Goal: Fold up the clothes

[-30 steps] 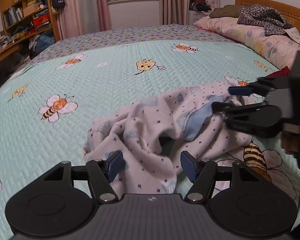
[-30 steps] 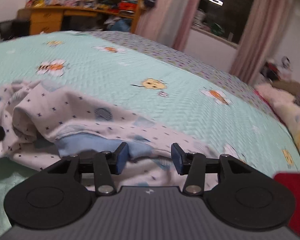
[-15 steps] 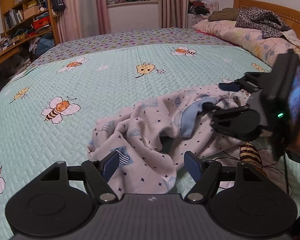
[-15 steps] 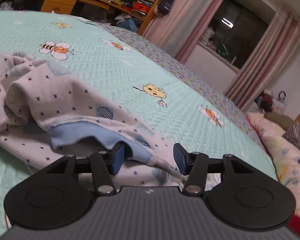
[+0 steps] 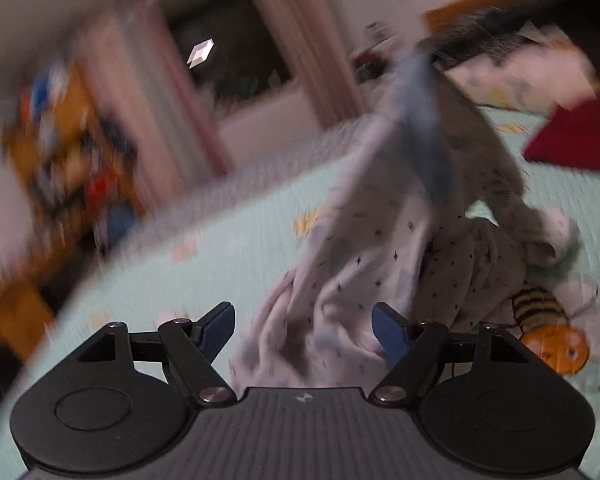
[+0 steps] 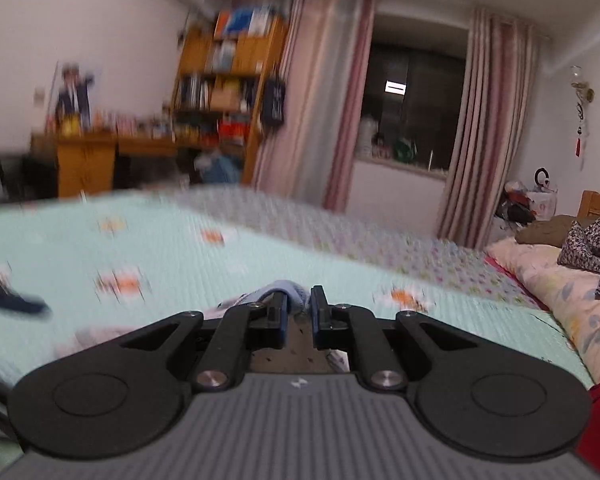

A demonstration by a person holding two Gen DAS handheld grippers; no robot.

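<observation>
A white, star-dotted garment (image 5: 372, 248) with a blue hem (image 5: 420, 128) hangs stretched upward from the mint bee-print bed quilt (image 5: 204, 248); its lower folds still rest on the quilt. In the right wrist view my right gripper (image 6: 299, 312) is closing, and its pads pinch the blue hem (image 6: 282, 290) above the bed. My left gripper (image 5: 304, 328) is low and tilted in front of the lower folds. Its jaws are opening, with cloth lying between the fingers but no pad pressing on it. The view is blurred.
A red cloth (image 5: 568, 140) lies on the right of the bed, near the floral pillows (image 6: 560, 280) and a dark patterned garment (image 6: 592, 248). Beyond the bed are a wooden bookshelf (image 6: 228, 88), a desk (image 6: 88, 160) and striped curtains (image 6: 488, 128).
My right gripper has shut on the blue hem and risen, pulling the garment up off the quilt. My left gripper has widened, rolled and shifted sideways.
</observation>
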